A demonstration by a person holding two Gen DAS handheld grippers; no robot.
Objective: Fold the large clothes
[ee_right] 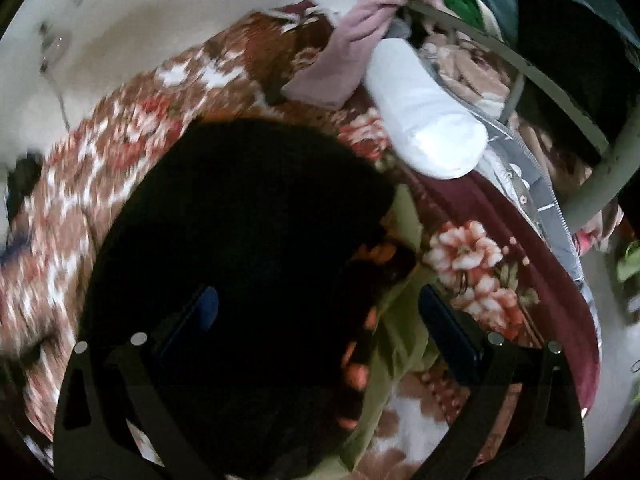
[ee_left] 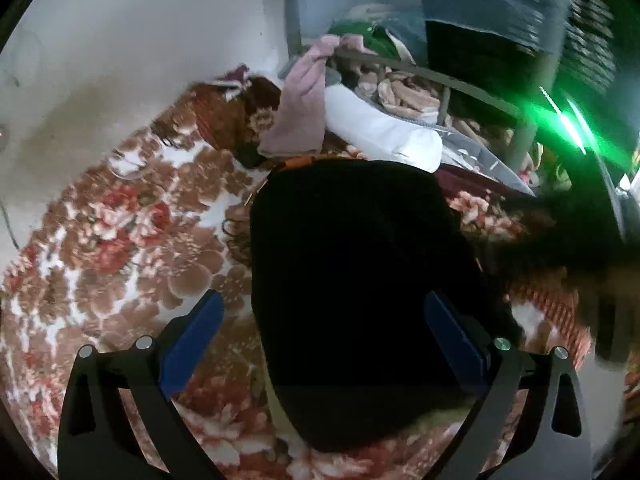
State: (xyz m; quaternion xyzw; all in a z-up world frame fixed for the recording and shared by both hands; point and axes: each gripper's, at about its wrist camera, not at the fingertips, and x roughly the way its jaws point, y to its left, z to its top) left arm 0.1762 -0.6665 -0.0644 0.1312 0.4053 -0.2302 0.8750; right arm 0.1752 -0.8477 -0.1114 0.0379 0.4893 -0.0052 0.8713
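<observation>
A black garment lies folded in a compact dark bundle on the floral blanket. My left gripper hangs open just above it, blue pads spread wide to either side of the bundle. In the right wrist view the same black garment fills the middle, with an olive-green lining and orange trim showing along its right edge. My right gripper is open too, its fingers straddling the garment's right part without holding it.
A white pillow and a mauve cloth lie at the far end of the blanket. A metal rail with piled clothes stands behind them. The pale wall borders the left side.
</observation>
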